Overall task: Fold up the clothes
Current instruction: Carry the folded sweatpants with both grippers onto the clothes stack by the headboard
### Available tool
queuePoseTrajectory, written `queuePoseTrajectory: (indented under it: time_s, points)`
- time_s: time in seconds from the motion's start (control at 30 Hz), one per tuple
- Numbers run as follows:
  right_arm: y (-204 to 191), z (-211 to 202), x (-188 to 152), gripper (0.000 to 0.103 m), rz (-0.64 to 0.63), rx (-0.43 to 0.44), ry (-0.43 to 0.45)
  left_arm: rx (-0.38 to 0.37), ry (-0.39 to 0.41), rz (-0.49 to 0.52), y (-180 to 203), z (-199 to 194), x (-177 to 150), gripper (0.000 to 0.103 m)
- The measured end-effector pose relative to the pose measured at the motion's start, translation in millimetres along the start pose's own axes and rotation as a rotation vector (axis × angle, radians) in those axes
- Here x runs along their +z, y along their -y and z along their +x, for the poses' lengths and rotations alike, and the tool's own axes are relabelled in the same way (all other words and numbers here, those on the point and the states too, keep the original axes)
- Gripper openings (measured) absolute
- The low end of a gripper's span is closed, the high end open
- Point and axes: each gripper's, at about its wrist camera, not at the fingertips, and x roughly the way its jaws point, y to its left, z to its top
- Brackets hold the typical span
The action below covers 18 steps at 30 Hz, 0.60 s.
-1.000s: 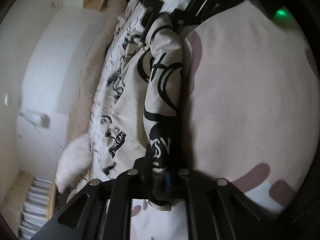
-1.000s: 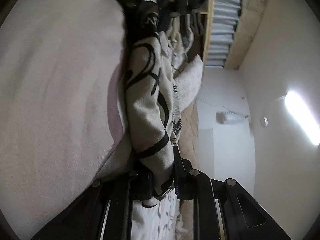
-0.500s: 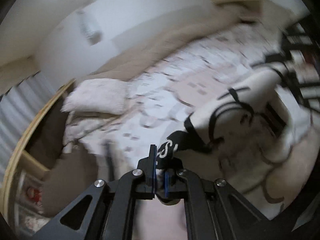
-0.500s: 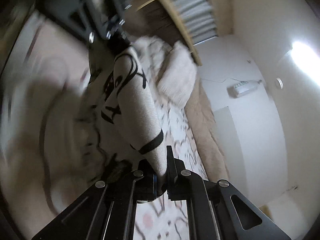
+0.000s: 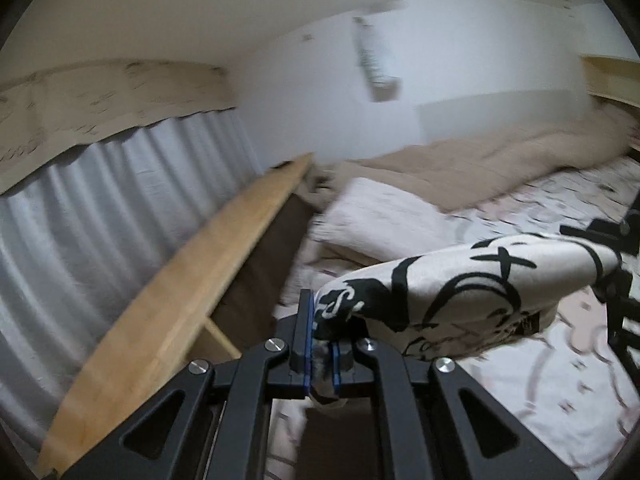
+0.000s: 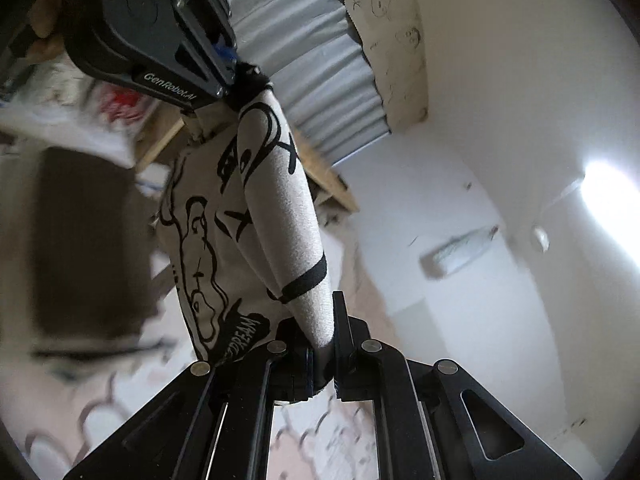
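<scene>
A cream garment with black graphic print (image 5: 460, 280) is stretched in the air between both grippers, above the bed. My left gripper (image 5: 320, 354) is shut on one end of it, where the print is black with white letters. My right gripper (image 6: 322, 354) is shut on the other end of the garment (image 6: 280, 216), which runs up and away as a taut roll. The left gripper (image 6: 224, 74) shows at the top of the right wrist view, clamped on the far end. Part of the right gripper (image 5: 612, 264) appears at the right edge of the left wrist view.
The bed (image 5: 560, 380) below has a pale patterned sheet, a white pillow (image 5: 380, 220) and a tan blanket (image 5: 480, 164). A wooden headboard rail (image 5: 192, 288) and grey curtain (image 5: 88, 216) lie left. White walls and a wall-mounted unit (image 6: 460, 252) stand behind.
Both grippers lifted the garment off the bed and swung up; the views now face the wall and curtain instead of down onto the sheet. Both stay clamped on the garment.
</scene>
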Motion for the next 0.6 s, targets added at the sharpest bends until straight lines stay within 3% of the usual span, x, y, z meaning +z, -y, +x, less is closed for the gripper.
queuePoseTrajectory:
  time_s: [0.2,0.4,0.53,0.6]
  points:
    - [-28,88,57,0.007,-0.053,0.037,-0.026,0.088,-0.161,0.024,-30,82,-24,0.010]
    - [-42,102,58,0.008,-0.064,-0.029,-0.039,0.086,-0.104,0.013,-36,86,-34,0.010]
    - [-75,79,43,0.008,-0.167,-0.110,0.045,0.084,-0.075,0.103,-30,68,-81,0.010]
    - [-108,66,28,0.007,-0.216,-0.075,0.055,0.082,-0.061,0.148,-27,59,-104,0.010]
